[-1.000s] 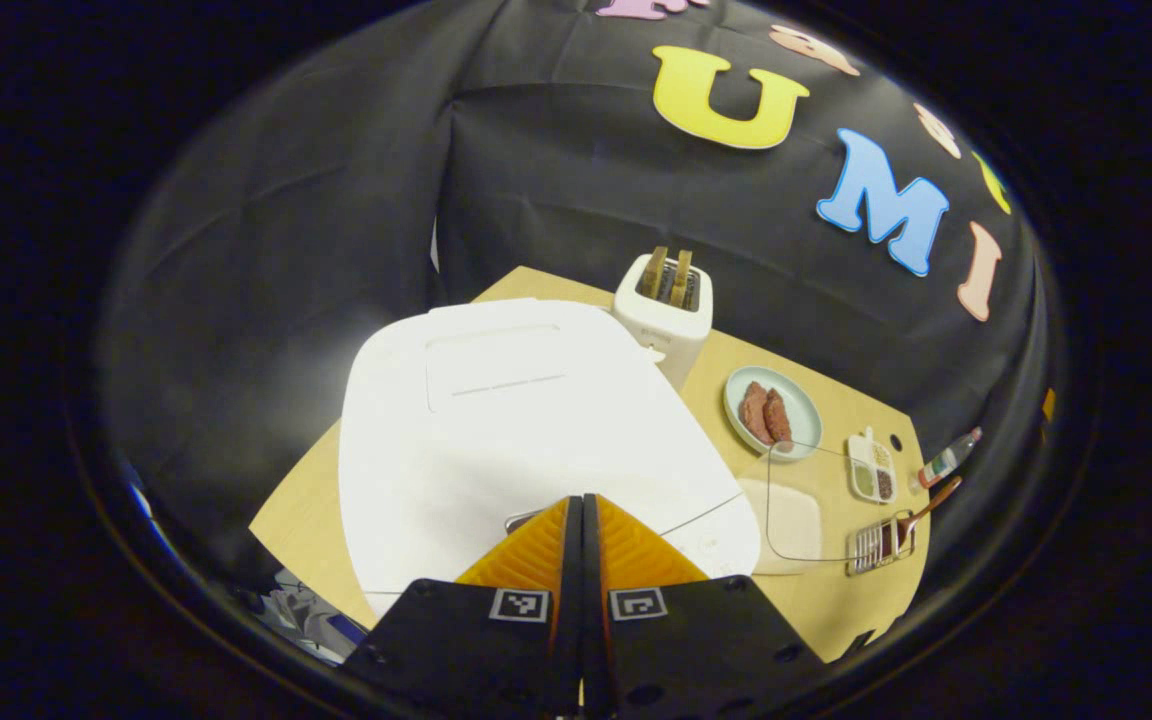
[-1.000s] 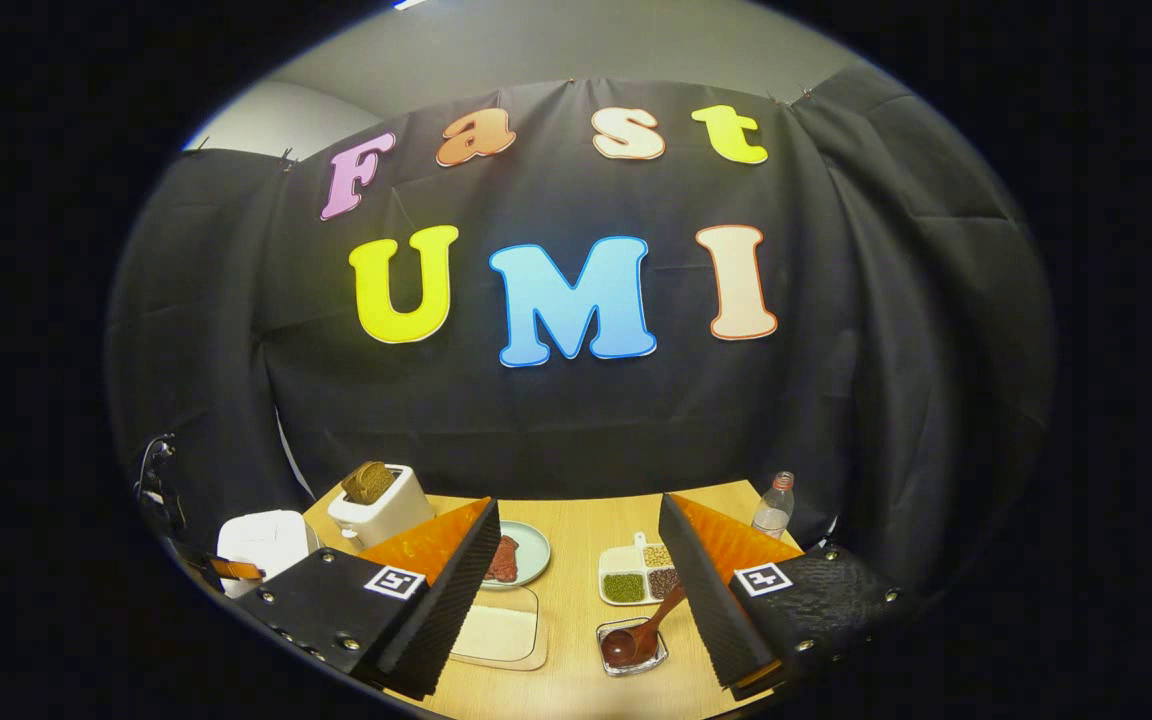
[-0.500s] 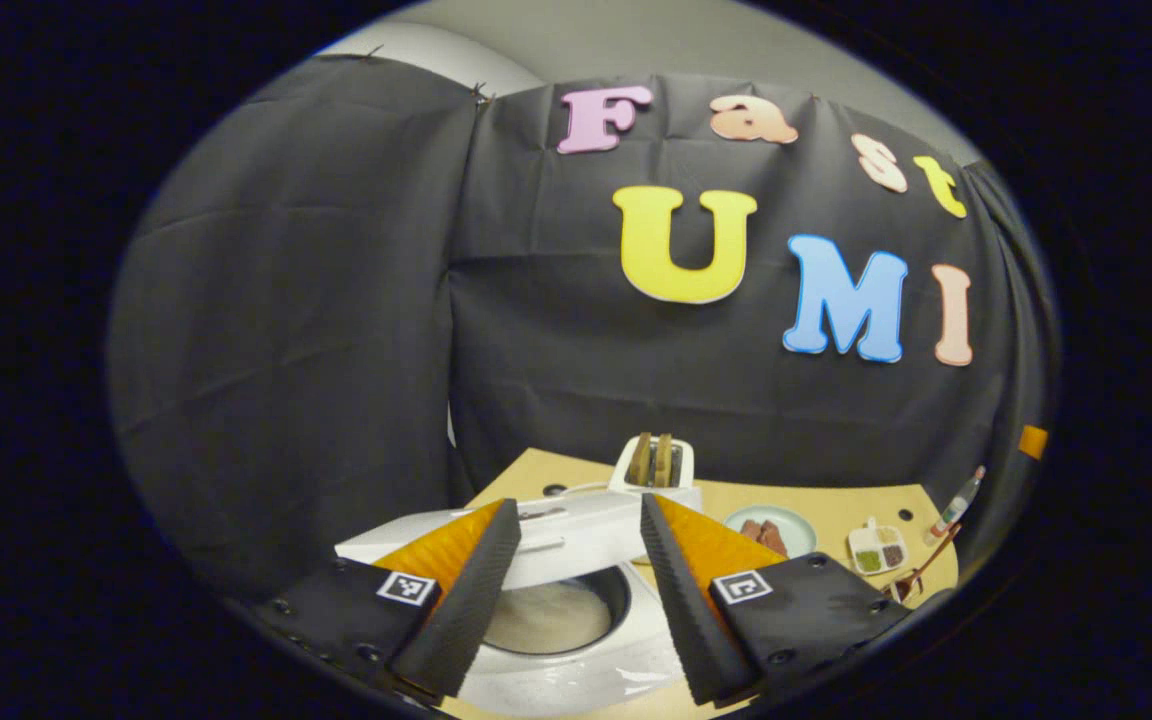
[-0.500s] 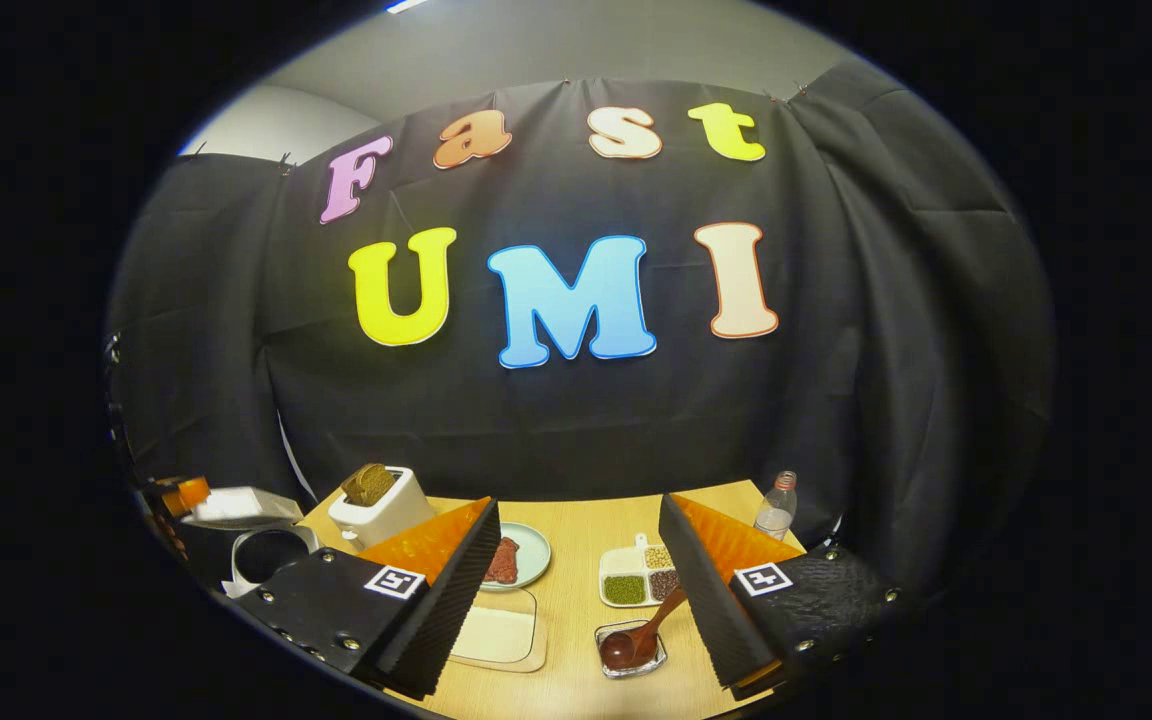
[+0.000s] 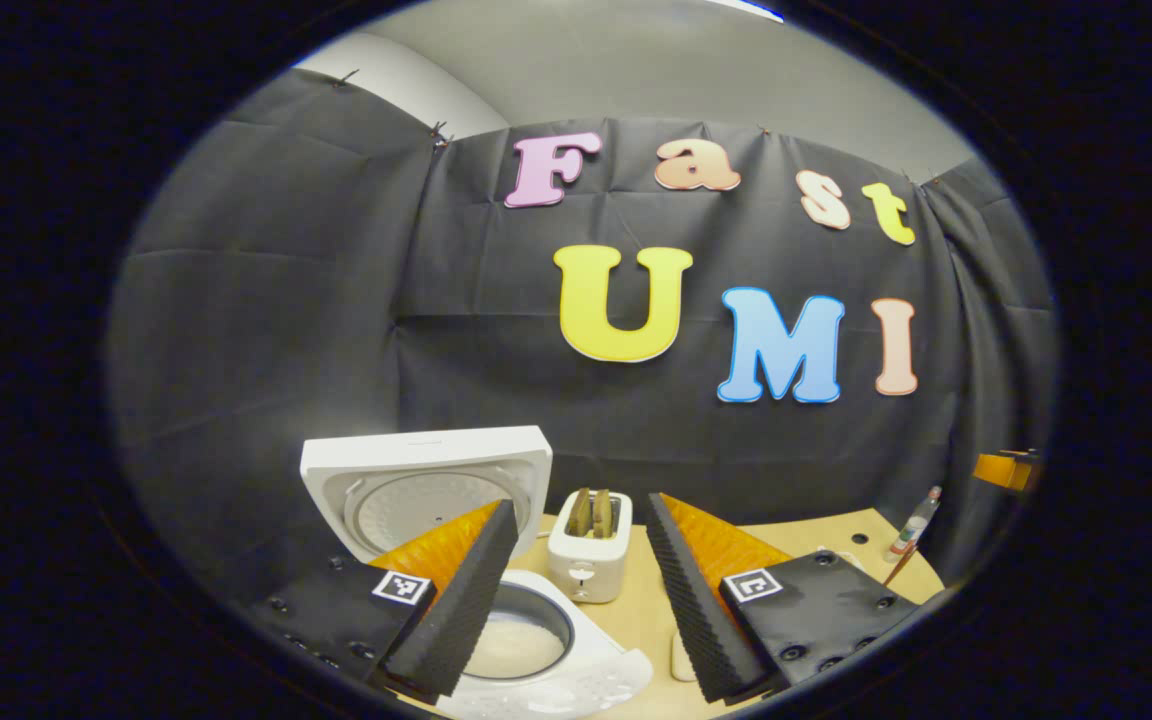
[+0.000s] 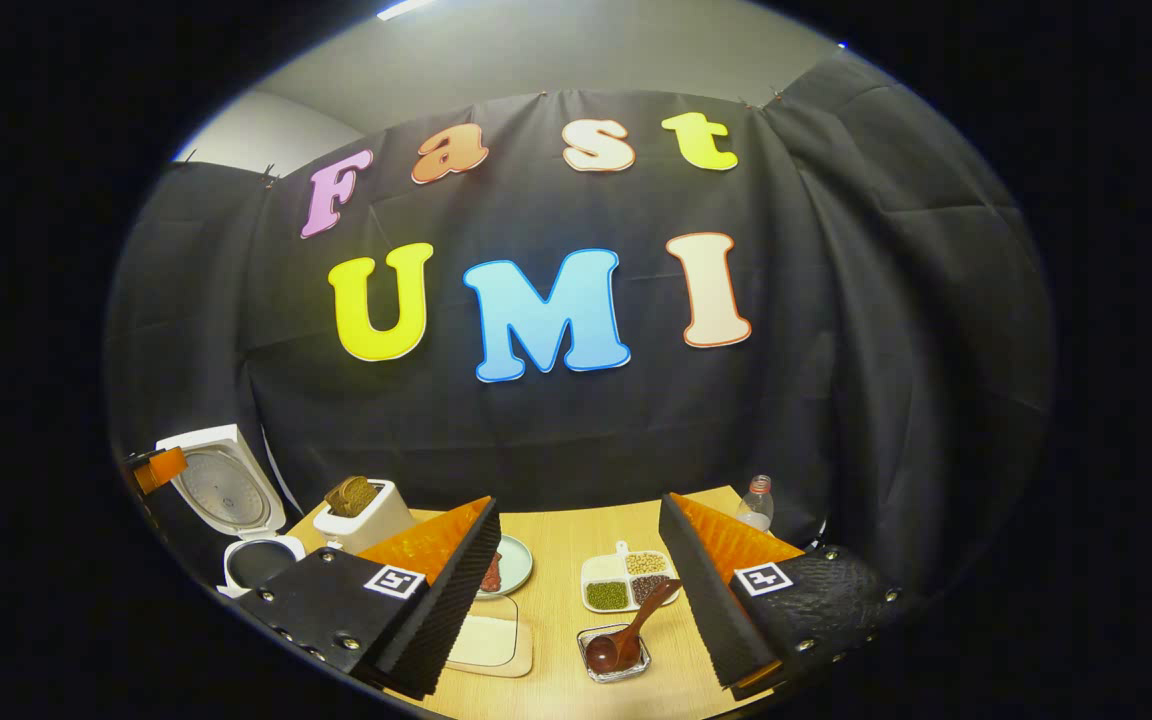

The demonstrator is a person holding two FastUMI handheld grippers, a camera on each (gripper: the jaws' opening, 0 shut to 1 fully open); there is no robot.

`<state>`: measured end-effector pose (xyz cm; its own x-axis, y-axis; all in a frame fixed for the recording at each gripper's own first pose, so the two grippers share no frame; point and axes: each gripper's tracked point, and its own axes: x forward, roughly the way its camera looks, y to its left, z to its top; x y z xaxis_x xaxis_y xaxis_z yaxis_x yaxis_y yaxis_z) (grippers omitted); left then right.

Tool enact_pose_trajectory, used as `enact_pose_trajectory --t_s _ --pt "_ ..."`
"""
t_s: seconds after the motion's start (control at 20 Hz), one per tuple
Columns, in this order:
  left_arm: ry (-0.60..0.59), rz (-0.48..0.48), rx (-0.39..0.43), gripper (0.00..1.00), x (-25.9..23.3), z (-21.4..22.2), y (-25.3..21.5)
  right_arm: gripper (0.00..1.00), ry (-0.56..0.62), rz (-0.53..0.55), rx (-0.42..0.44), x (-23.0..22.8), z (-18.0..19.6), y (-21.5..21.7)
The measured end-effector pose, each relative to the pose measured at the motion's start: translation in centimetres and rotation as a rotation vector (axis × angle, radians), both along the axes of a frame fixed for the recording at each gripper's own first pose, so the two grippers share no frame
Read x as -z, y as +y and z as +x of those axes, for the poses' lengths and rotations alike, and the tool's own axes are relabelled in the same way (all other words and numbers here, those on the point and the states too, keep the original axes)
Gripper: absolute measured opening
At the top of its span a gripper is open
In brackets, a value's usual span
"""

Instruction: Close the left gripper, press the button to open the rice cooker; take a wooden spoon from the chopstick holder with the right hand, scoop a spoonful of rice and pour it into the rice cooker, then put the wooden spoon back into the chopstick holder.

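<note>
left tongs (image 5: 576, 590): fingers spread wide, nothing between them, held above the table over the rice cooker.
right tongs (image 6: 581, 585): fingers wide apart, empty, above the table's near edge, aimed toward the wooden spoon.
rice cooker (image 5: 536, 650): at the table's left end, lid (image 5: 426, 490) swung up and standing upright behind the pot; pale contents visible in the inner pot. Seen also in the right gripper view (image 6: 256, 560), lid open.
wooden spoon (image 6: 626, 635): bowl end resting in the chopstick holder (image 6: 616, 655), handle leaning up and back-right toward the divided dish; not gripped.
chopstick holder: small clear container near the table's front edge, just in front of the divided dish (image 6: 629, 581).
toaster (image 5: 591, 545): white, slices standing in the slots, just right of the cooker, toward the back edge.
plate (image 6: 511, 565): pale, holds reddish pieces, partly hidden by the right tongs' left finger.
cutting board (image 6: 486, 640): pale, in front of the plate.
bottle (image 6: 756, 505): clear, at the back right corner of the table (image 6: 566, 530).
</note>
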<state>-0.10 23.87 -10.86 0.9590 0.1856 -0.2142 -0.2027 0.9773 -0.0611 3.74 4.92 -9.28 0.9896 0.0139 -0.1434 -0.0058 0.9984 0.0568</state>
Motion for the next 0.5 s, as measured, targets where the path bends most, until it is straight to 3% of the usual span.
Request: enact_pose_trajectory --t_s 0.3,0.5 --pt "-0.064 -0.038 0.092 0.94 -1.8 0.6 -2.7 0.97 0.007 0.046 0.054 3.0 0.2 -2.3" --pt "-0.077 -0.014 0.13 0.96 -2.6 1.2 -4.6 0.97 0.025 0.044 0.054 5.7 1.9 -3.9"
